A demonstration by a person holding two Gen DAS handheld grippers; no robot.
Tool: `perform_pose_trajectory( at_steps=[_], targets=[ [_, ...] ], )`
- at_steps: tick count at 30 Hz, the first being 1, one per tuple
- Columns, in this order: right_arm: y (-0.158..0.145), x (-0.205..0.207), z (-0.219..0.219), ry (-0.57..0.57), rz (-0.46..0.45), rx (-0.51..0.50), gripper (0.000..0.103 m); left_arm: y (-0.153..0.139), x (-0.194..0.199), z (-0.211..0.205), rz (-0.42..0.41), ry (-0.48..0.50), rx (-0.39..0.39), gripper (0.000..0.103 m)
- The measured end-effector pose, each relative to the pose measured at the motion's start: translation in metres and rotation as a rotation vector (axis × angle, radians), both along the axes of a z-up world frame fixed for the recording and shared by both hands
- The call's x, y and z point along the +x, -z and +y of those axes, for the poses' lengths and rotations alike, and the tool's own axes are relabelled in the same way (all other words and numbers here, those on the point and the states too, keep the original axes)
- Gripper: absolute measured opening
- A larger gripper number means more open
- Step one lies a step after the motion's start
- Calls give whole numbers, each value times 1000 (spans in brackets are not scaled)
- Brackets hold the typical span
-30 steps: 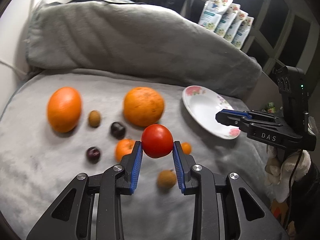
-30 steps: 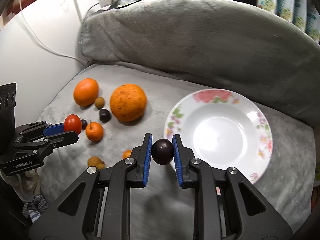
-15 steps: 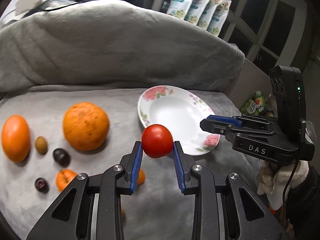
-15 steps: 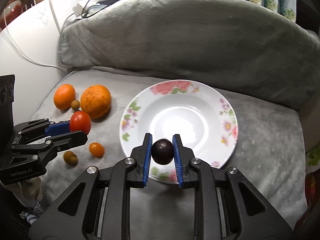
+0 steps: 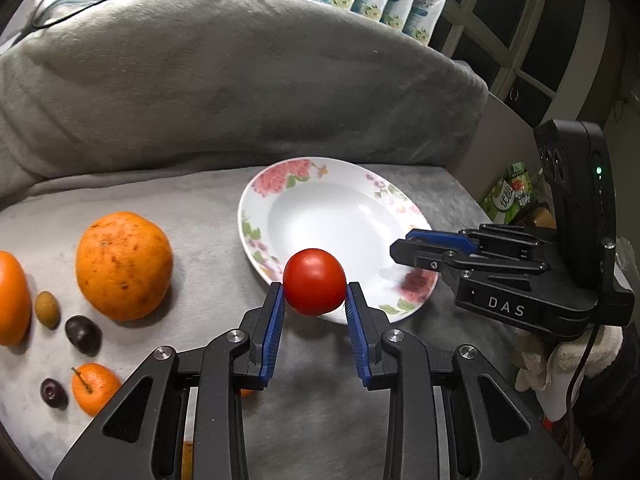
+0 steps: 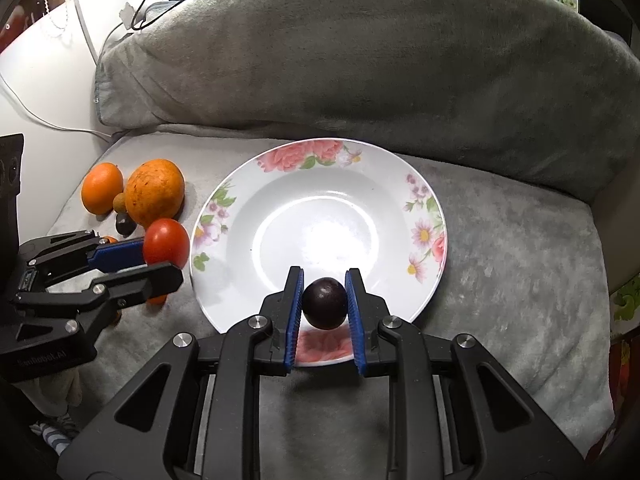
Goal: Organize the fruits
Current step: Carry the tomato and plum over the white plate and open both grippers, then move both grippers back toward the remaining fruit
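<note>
While both grippers hover at the floral white ceramic plate (image 6: 424, 200) | left gripper (image 5: 315, 312) clamps round red tomato (image 5: 314, 282) over near-left rim | right gripper (image 6: 324, 312) clamps dark purple plum (image 6: 324, 303) over near rim | large speckled orange (image 5: 124, 266) beside plate's left | plate's bowl bare.

My left claw (image 5: 314, 312) is made of matte black plastic links, with round silver screws at the joints and ribbed blue pads on the inner side of each finger. My right claw (image 6: 324, 308) has the same build. From the left camera I read white letters "DAS" on its side, and behind it stands a black housing with a small green light. A black cable hangs below it, next to a cream fabric glove (image 5: 560, 364).
</note>
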State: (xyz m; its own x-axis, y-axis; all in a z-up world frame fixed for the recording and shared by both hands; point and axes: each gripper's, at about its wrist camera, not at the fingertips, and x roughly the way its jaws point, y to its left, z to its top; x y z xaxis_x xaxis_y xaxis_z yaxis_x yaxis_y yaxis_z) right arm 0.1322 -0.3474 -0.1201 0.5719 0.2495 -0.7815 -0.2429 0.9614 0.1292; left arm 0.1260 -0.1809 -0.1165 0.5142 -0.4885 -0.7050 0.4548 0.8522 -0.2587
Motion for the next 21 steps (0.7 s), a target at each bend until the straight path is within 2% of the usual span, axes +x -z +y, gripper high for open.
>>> perform_pose_trajectory(
  at_steps=[3,5,7,8,9,12,14,15,17,21],
  targets=[
    [-1,1,-5,20,-2,10,26,1,1,-3,6,10,5,29],
    [-3,0,-9,33,-14,23,49,2,2,-5,4,12,10,30],
    [-8,-2,-13,45,-34,29,60,1,2,-6,-1,13,12,30],
    [-10,-3,-14,51,-38,29,61,1,2,-7,-2,14,16,30],
    [-11,-3,-15,58,-43,30,61,2,2,-7,-6,16,17,33],
    [-15,-5,-18,78,-58,30,70,0,1,-6,-15,11,13,62],
    [-17,-6,-21,89,-63,35,75,-1,0,-6,-23,12,15,68],
    [-18,-6,-22,96,-67,37,77,-1,0,-7,-24,12,20,76],
    [-18,-7,-23,104,-69,42,85,-3,-1,-8,-31,13,21,80],
    [-22,-10,-25,112,-79,53,89,-4,-3,-6,-29,7,17,80]
  ],
)
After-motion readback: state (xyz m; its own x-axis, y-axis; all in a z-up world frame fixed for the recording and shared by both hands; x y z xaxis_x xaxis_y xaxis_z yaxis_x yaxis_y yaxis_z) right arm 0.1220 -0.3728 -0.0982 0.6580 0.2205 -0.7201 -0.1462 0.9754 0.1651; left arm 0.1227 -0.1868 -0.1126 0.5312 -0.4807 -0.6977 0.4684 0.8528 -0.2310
